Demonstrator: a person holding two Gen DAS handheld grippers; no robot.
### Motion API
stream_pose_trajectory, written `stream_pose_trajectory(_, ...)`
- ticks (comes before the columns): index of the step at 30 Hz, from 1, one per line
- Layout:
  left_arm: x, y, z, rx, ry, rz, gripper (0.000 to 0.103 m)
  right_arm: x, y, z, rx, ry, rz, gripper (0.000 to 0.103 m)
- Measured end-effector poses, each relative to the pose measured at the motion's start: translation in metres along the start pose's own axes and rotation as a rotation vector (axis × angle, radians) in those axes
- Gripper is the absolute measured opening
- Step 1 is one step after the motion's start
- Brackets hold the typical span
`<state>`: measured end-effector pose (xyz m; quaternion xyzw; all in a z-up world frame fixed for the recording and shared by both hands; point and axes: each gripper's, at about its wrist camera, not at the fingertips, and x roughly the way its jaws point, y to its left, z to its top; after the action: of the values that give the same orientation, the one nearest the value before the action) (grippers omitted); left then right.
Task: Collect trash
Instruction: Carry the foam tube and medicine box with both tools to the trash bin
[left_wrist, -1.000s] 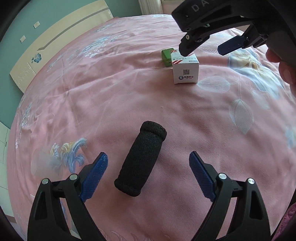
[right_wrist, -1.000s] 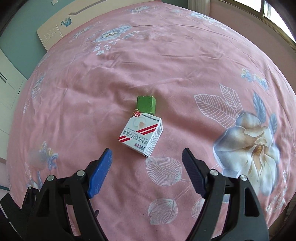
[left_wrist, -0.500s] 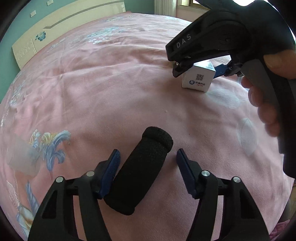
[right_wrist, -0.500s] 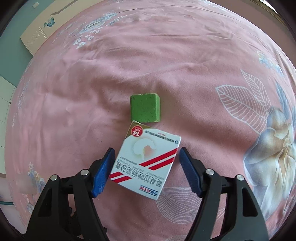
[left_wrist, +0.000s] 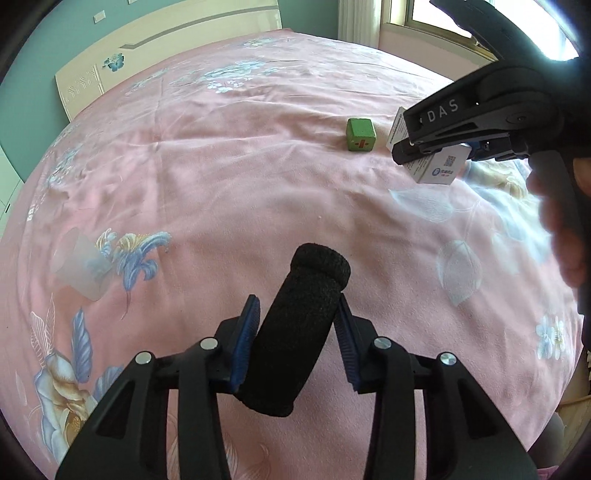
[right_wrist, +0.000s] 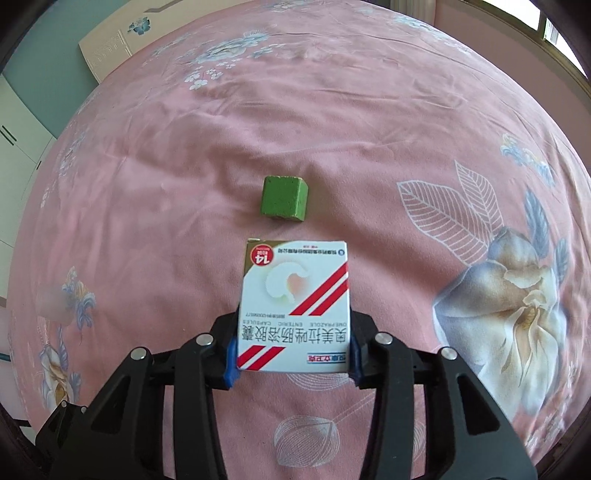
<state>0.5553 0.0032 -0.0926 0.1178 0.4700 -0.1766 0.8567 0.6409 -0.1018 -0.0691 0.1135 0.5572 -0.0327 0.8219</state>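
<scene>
matt black foam tube (left_wrist: 299, 332), glossy cardboard box (right_wrist: 293, 306), soft cloth bedspread (right_wrist: 332, 110).

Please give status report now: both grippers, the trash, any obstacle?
Left gripper shut on black foam cylinder. Right gripper closing on white medicine box. Green cube remains on bed; nothing blocking.

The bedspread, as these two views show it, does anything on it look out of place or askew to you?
Only one stray item: a green cube sits alone on the pink bedspread, just beyond the medicine box. Nothing looks spilled or damaged.
</scene>
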Motion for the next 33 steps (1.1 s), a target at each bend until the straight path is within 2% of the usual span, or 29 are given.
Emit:
stream_pose_trajectory(9, -0.091, -0.022, 0.005, -0.027, -0.079, 0.062, 0.043, -0.102, -0.008, -0.023, -0.085, -0.106, 0.043, 0.044)
stream_pose_trajectory(18, -0.208, -0.057, 0.006, -0.017, -0.210, 0.134, 0.043, -0.232, -0.015, -0.058, -0.201, -0.241, 0.079, 0.044)
stream_pose_trajectory(23, -0.277, -0.073, 0.003, -0.021, -0.296, 0.163, 0.043, -0.308, -0.014, -0.087, -0.266, -0.329, 0.108, 0.044)
stream_pose_trajectory(26, -0.309, -0.082, -0.001, -0.016, -0.318, 0.193, 0.043, -0.348, -0.012, -0.108, -0.312, -0.378, 0.117, 0.044)
stream_pose_trajectory(33, -0.370, -0.099, -0.025, -0.011, -0.366, 0.247, 0.043, -0.414, -0.011, -0.160, -0.421, -0.444, 0.150, 0.044)
